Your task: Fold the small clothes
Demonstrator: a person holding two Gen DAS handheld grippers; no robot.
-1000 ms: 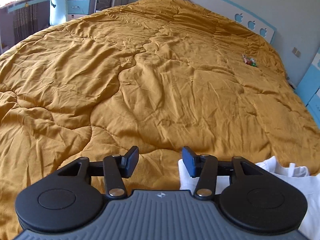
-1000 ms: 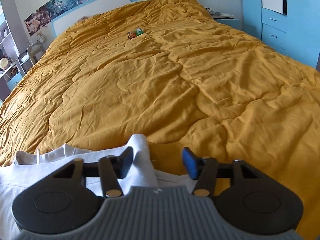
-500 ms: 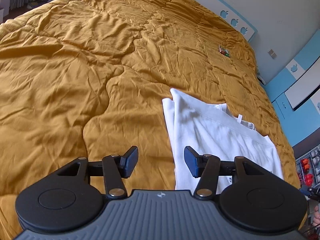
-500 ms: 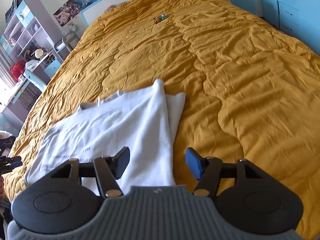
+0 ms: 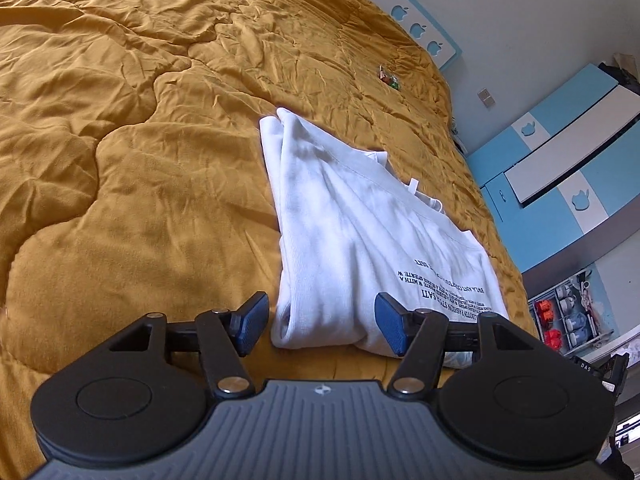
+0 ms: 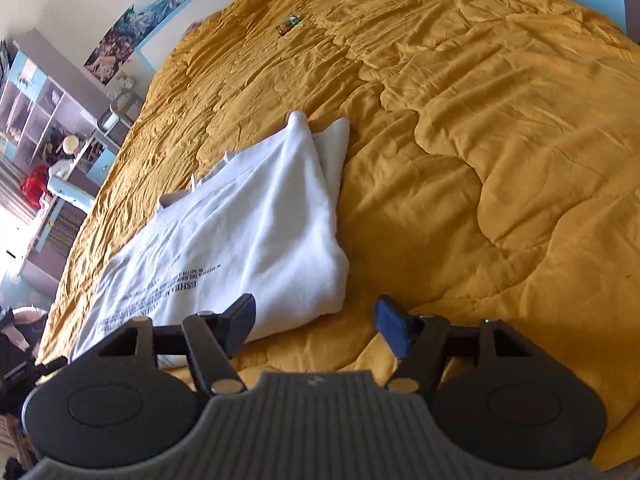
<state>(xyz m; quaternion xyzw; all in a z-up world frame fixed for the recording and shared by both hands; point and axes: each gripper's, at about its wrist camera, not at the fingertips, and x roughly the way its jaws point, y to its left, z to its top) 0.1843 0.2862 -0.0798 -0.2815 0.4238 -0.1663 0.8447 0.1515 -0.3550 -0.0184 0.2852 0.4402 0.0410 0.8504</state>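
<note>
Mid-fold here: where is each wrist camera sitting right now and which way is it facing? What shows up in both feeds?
Left wrist: sits on the left gripper, angled down over the near bed edge; jaws open, nothing between them; white shirt ahead-right, blue cabinets far right.
Right wrist: sits on the right gripper, angled down likewise; jaws open and empty; the shirt lies ahead-left, shelves far left.
Shared: the shirt, the mustard quilt, a small colourful wrapper farther up the bed.

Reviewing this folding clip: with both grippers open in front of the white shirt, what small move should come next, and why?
Probably lower the left gripper and right gripper onto the near edge of the white shirt and pinch it: it is only partly folded on the yellow quilt, and both jaws, just opened wider, hold nothing.
</note>
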